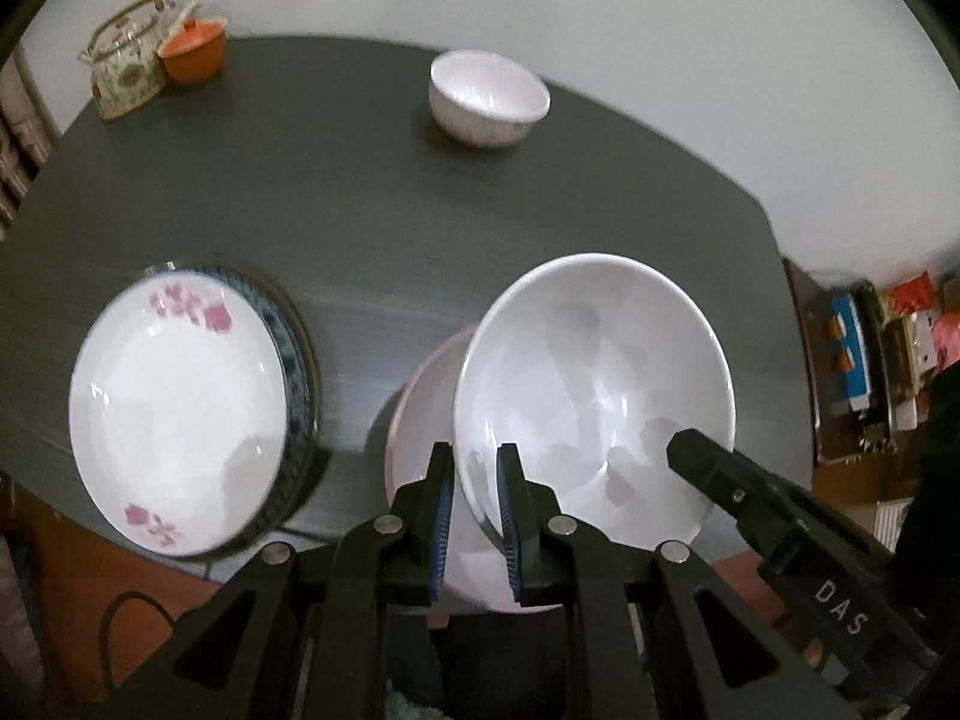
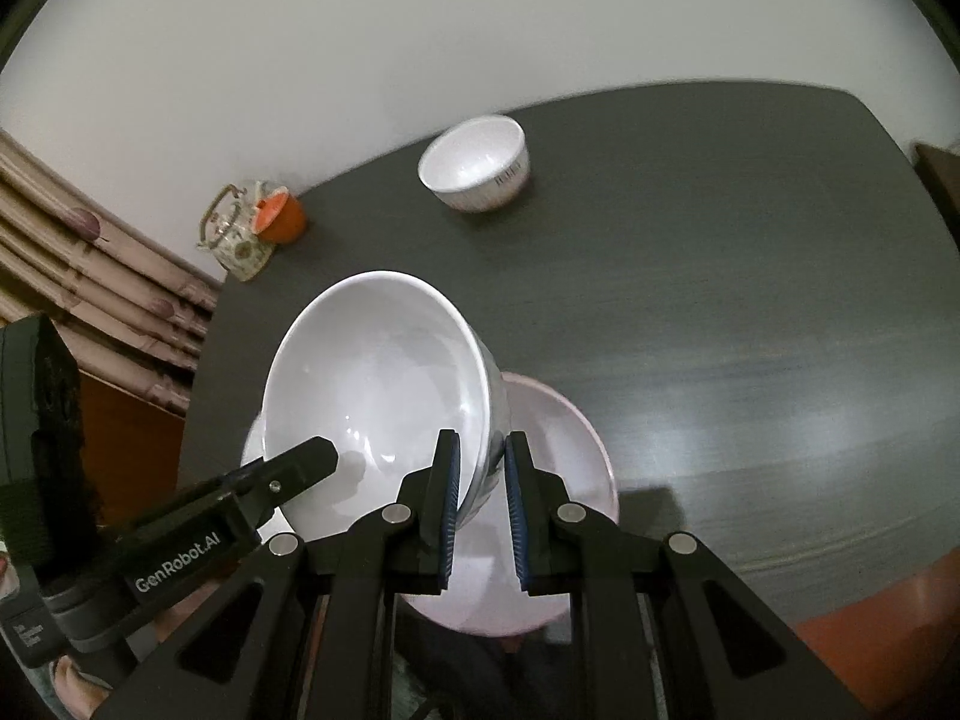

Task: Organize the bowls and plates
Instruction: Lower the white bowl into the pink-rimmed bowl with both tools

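Observation:
A large white bowl (image 1: 600, 384) (image 2: 378, 384) is held between both grippers, over a pale pink bowl (image 1: 423, 420) (image 2: 558, 456) that rests near the table's front edge. My left gripper (image 1: 475, 459) is shut on the white bowl's left rim. My right gripper (image 2: 482, 450) is shut on the opposite rim. I cannot tell if the two bowls touch. A white plate with pink flowers (image 1: 174, 408) lies on a blue-rimmed plate to the left. A small white bowl (image 1: 489, 99) (image 2: 474, 165) stands alone at the table's far side.
The dark grey table (image 1: 372, 228) (image 2: 690, 300) stands against a white wall. A patterned teapot (image 1: 126, 60) (image 2: 237, 234) and an orange lidded pot (image 1: 195, 48) (image 2: 279, 216) sit in its far left corner. Boxes (image 1: 864, 354) crowd the floor to the right.

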Tool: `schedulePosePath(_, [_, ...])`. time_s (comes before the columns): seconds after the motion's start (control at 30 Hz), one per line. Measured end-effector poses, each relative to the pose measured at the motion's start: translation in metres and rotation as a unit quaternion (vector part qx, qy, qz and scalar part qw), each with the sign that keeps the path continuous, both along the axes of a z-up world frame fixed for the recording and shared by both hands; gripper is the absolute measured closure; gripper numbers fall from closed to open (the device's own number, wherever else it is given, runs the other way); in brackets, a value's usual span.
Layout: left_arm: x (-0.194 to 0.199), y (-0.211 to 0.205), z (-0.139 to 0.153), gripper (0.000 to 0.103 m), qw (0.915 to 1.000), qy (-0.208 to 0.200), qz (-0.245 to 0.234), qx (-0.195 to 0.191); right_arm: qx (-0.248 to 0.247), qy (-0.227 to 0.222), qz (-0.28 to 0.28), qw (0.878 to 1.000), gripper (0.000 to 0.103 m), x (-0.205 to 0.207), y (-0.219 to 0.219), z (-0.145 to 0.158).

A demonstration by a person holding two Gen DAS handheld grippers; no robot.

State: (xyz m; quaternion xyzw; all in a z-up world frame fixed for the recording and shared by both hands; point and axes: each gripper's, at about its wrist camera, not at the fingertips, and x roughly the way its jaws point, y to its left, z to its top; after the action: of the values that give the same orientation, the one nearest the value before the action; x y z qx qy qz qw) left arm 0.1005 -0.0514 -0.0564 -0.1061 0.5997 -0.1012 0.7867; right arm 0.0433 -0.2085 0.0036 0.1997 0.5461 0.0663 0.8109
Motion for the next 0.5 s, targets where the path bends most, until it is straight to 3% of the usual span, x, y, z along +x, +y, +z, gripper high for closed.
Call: schedulePosePath(0.5, [-0.004, -0.016, -0.035, 0.088, 0.9987, 0.034, -0.012, 0.037, -0.027, 0.059, 0.006, 0.998, 0.088, -0.013, 0.003, -0.051])
